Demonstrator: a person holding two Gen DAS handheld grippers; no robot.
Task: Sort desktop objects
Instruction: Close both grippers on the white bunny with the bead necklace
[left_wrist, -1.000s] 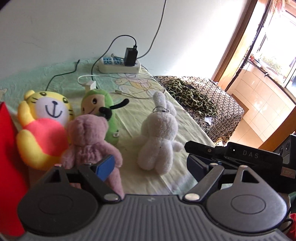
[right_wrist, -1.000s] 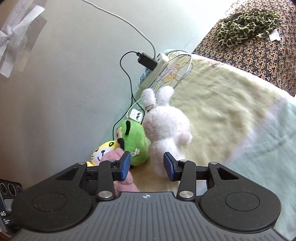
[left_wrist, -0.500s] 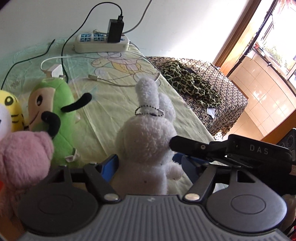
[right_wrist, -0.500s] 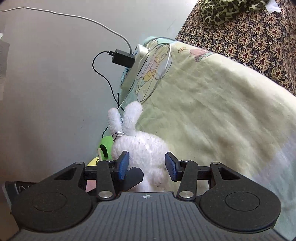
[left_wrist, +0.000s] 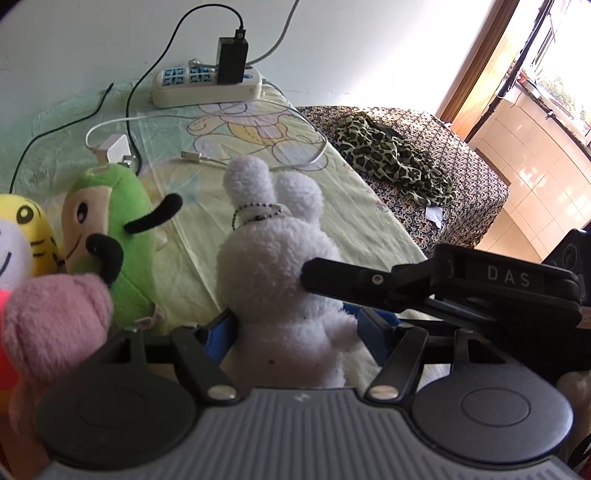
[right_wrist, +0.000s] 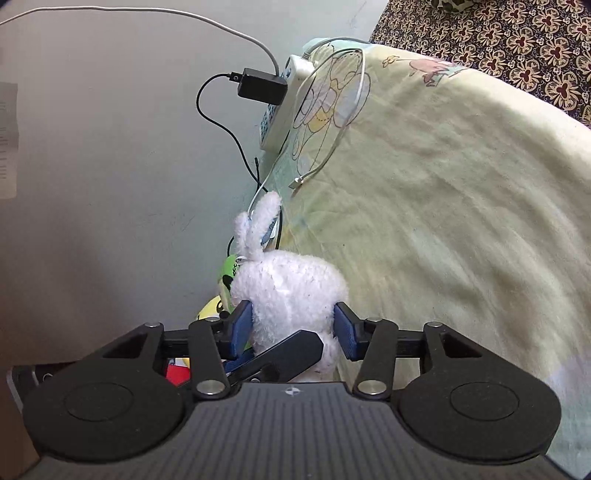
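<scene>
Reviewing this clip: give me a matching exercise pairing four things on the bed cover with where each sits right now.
Things:
1. white rabbit plush
2. green plush
3. power strip
4. black charger

Places:
A. plugged into the power strip
B. against the wall, at the far edge of the cover
C. between the fingers of both grippers
D. to the left of the rabbit in the left wrist view

Pairs: 1-C, 2-D, 3-B, 4-A

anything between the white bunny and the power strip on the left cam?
Left wrist view: only a white cable with its loose connector lies on the yellow-green sheet between the white bunny and the power strip. Otherwise bare sheet.
</scene>
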